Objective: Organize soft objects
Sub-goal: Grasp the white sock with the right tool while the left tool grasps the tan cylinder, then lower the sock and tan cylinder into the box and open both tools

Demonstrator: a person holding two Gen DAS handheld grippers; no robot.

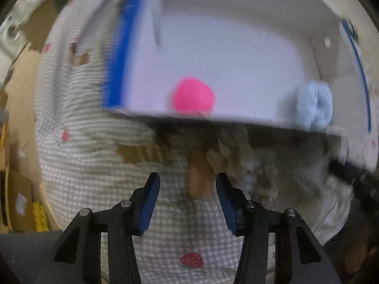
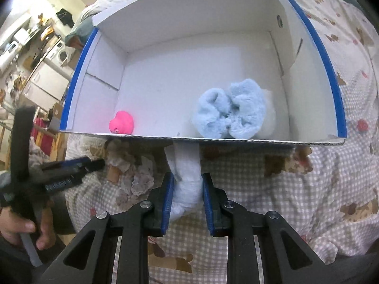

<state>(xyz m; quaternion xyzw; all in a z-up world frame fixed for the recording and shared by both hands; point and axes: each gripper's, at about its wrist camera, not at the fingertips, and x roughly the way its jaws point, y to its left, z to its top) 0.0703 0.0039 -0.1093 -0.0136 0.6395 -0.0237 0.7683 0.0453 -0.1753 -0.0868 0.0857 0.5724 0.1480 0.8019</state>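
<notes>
Right gripper (image 2: 187, 189) clamped on a white cloth (image 2: 186, 177), just short of the white box (image 2: 165, 19). Inside already: pink toy (image 2: 122, 123), blue fluffy bundle (image 2: 231, 112). Left gripper (image 1: 188, 201) wide apart, holding nothing, above checked bedding (image 1: 78, 165).

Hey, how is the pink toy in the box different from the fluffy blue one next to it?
The pink toy is small, smooth-looking and vivid; the fluffy blue toy is much bigger, pale and shaggy. The pink toy sits near the left wall of the white box, the fluffy blue toy toward the right. Both lie on the box floor close to its front edge, untouched by either tool; the right tool grips a white cloth outside.
</notes>
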